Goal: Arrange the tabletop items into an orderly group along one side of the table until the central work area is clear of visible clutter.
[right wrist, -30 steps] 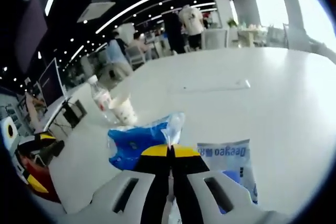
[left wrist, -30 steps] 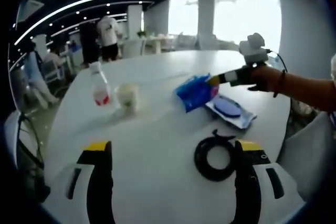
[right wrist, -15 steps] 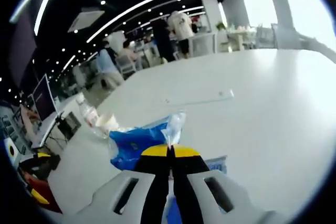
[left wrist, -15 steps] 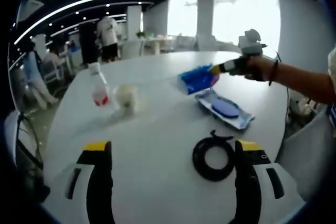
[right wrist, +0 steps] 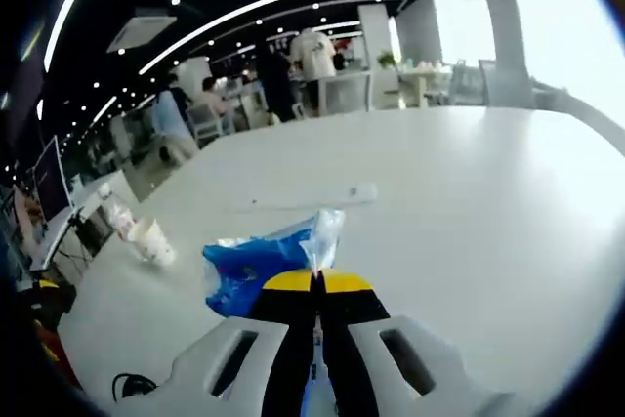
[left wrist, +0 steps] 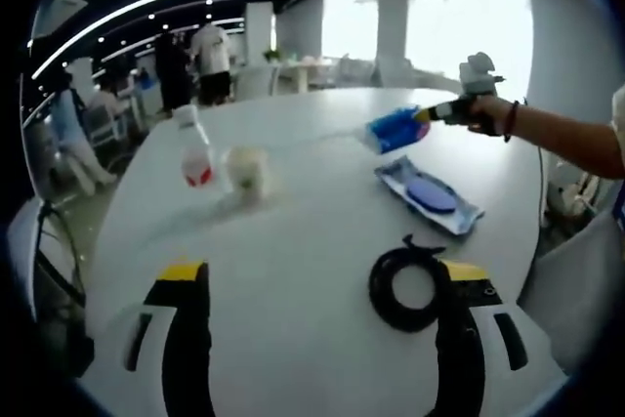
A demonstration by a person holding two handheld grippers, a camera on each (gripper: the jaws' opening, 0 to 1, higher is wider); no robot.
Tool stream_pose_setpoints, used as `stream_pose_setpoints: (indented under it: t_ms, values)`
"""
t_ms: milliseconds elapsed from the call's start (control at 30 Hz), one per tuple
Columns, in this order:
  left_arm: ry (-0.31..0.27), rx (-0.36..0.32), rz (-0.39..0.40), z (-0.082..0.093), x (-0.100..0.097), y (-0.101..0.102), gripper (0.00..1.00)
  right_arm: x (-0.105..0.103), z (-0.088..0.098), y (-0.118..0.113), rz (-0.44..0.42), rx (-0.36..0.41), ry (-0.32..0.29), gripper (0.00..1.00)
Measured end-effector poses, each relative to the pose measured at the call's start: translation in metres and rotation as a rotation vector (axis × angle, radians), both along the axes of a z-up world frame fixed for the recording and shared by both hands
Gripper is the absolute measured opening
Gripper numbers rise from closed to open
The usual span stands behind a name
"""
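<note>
My right gripper [right wrist: 315,285] is shut on the edge of a blue plastic packet [right wrist: 259,261] and holds it above the white table [right wrist: 469,202]. From the left gripper view, the same right gripper [left wrist: 430,115] carries the blue packet [left wrist: 395,129] over the far right of the table. Below it lies a second flat blue-and-clear packet [left wrist: 428,194]. A coiled black cable [left wrist: 410,287] rests by my left gripper's right jaw. My left gripper [left wrist: 322,285] hovers open over the near table edge. A small water bottle [left wrist: 194,148] and a paper cup [left wrist: 244,170] stand at the left.
The bottle [right wrist: 114,210] and cup [right wrist: 151,238] also stand far left in the right gripper view. A thin white strip [right wrist: 312,197] lies mid-table. People and chairs fill the room behind. A person's forearm [left wrist: 562,139] reaches in from the right.
The right gripper has carried the blue packet farther across the table, away from the flat packet. The left gripper has stayed put and open.
</note>
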State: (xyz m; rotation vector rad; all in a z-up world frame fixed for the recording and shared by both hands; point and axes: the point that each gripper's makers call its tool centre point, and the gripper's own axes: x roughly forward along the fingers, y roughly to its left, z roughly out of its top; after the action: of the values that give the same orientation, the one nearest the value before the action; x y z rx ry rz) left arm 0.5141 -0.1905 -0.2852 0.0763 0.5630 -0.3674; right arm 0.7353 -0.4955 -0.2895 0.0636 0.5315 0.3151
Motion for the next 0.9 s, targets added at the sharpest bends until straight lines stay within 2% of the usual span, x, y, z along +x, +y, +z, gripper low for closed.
stream_pose_setpoints:
  t_ms: [267,533,700,900]
  values:
    - [-0.024,0.002,0.014,0.005,0.0,0.001,0.95,0.012,-0.005,-0.012,0.013,-0.051,-0.014,0.01]
    - [-0.011,-0.008,-0.014,0.003,-0.003,-0.006,0.97,0.029,-0.016,-0.023,0.011,-0.102,-0.009,0.01]
    - [-0.025,0.011,-0.028,0.006,-0.002,-0.008,0.97,0.041,-0.023,-0.029,0.006,-0.103,-0.004,0.01]
    - [-0.035,0.001,-0.018,0.009,-0.002,-0.005,0.96,0.044,-0.035,-0.035,0.003,-0.098,0.015,0.01]
